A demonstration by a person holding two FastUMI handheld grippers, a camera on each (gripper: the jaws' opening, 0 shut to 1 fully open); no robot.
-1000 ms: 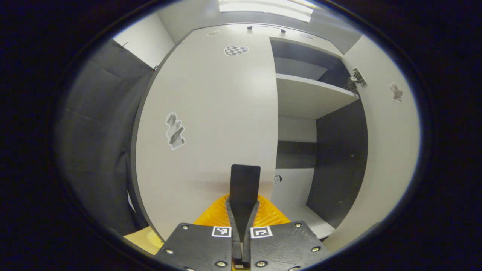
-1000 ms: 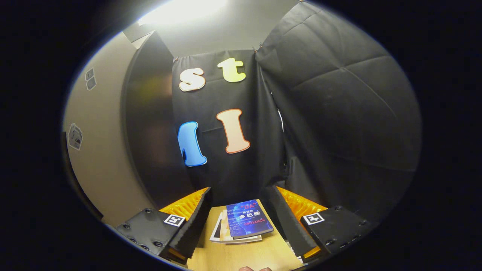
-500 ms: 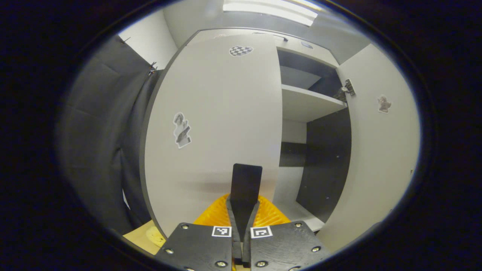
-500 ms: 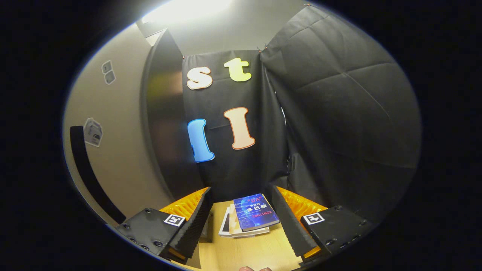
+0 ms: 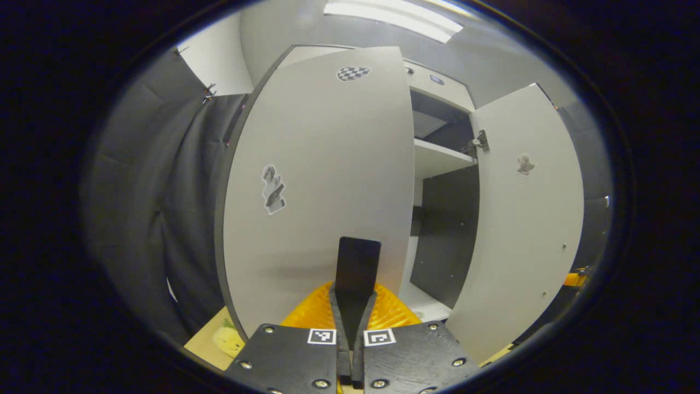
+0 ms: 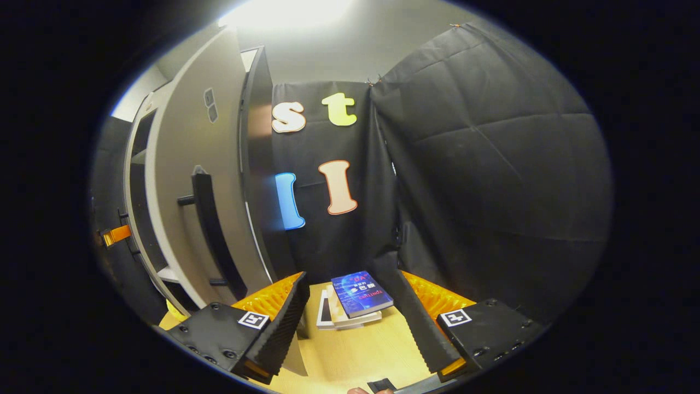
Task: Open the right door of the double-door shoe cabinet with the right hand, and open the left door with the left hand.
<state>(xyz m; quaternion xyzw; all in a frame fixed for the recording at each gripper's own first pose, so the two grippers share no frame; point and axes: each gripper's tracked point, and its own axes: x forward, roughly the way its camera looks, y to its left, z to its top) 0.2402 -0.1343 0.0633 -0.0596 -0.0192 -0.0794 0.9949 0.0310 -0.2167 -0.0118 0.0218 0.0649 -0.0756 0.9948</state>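
The cabinet's left door is pale grey with stickers and stands partly swung out. My left gripper is shut on that door's black handle, which rises edge-on between the fingers. The right door stands wide open with its inner face and hinge showing. In the right gripper view the same right door shows its outer face with a black bar handle. My right gripper is open, holds nothing, and sits to the right of that door, apart from it.
Shelves and dark inner walls show between the doors. A stack of books lies on the wooden table ahead of my right gripper. A small yellow object sits by the left door's foot. Black cloth walls stand close around.
The left door has swung further out with my left gripper on its handle. The right gripper has drawn back from the right door, whose handle and outer face have come into view.
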